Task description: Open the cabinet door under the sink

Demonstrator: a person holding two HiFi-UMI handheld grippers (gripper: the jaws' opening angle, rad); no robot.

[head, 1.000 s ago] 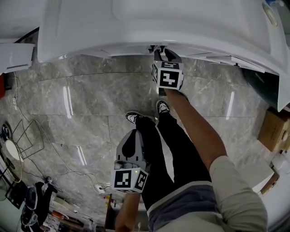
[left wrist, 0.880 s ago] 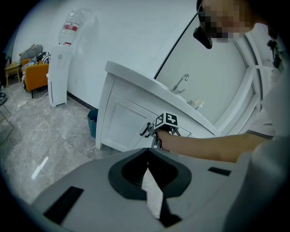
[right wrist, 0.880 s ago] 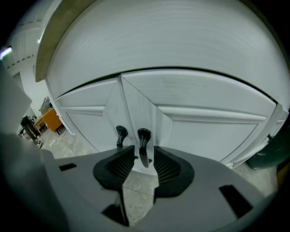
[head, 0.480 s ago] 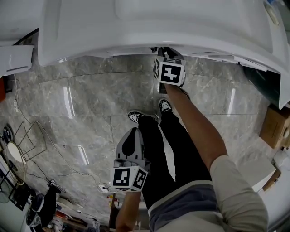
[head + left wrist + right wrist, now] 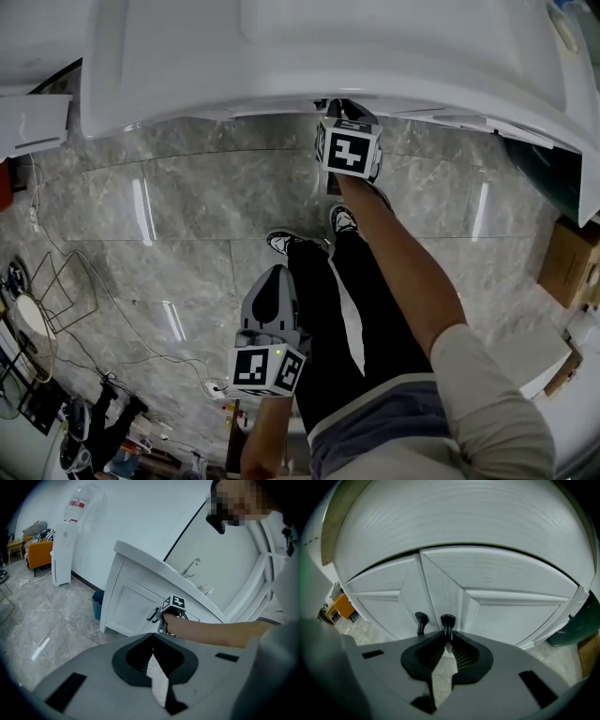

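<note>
The white cabinet (image 5: 133, 606) under the sink has two doors that meet in the middle, each with a black handle. My right gripper (image 5: 448, 637) points down at the right door's handle (image 5: 447, 620). Its jaws have just been closing with that handle between them, and the ribbed pads now press on its stem. The left door's handle (image 5: 421, 622) stands free beside it. In the head view the right gripper (image 5: 339, 105) reaches under the white countertop (image 5: 375, 47). My left gripper (image 5: 272, 279) hangs back over the floor, shut on nothing.
A faucet (image 5: 192, 566) stands on the counter. A blue bin (image 5: 97, 603) and a water dispenser (image 5: 63, 550) stand left of the cabinet, and a dark bin (image 5: 576, 625) is at its right. A cardboard box (image 5: 567, 267) and a wire rack (image 5: 56, 291) lie on the marble floor.
The right gripper's marker cube has tipped slightly at the counter's edge while staying at the handle. The left gripper has not moved.
</note>
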